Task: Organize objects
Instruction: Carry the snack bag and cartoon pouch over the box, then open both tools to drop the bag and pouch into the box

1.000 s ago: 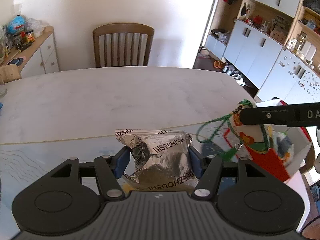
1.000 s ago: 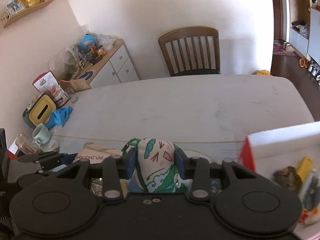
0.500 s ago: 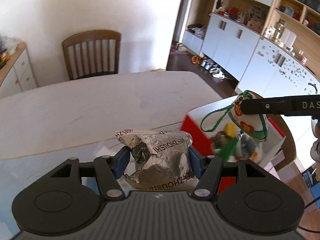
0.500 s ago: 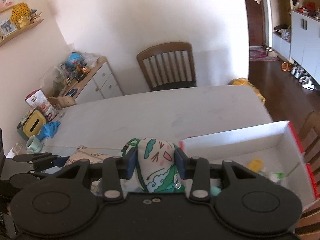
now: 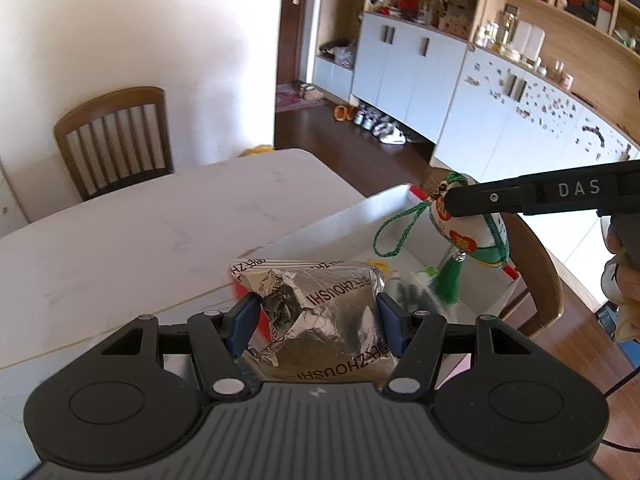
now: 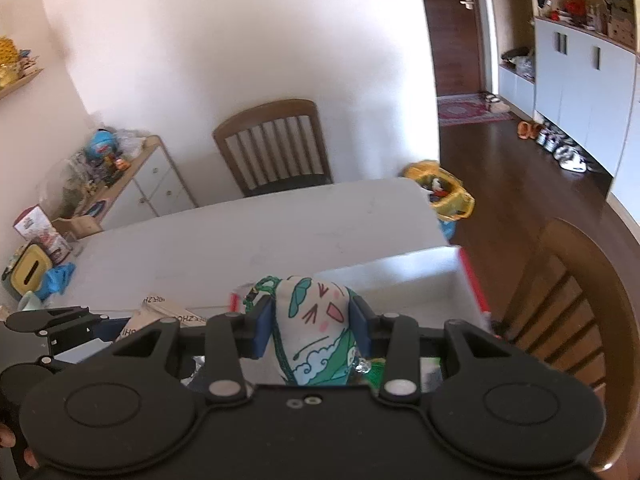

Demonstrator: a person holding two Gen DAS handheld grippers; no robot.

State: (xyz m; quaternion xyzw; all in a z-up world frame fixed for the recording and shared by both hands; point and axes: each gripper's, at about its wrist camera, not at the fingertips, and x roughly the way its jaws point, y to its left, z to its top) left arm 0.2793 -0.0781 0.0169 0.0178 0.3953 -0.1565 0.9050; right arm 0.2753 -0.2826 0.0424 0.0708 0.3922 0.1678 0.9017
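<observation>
My left gripper [image 5: 316, 316] is clamped on the foil packet [image 5: 320, 312], held over the near wall of the white box [image 5: 320, 236] at the surface's right edge. My right gripper [image 6: 311, 326] pinches the cloth sachet [image 6: 316, 332] above the box. A few items already lie inside; I'd say both drops remain.

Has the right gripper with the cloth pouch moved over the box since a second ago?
Yes. The right gripper, shut on the cloth pouch, has swung rightward from the table to above the red-edged box.
</observation>
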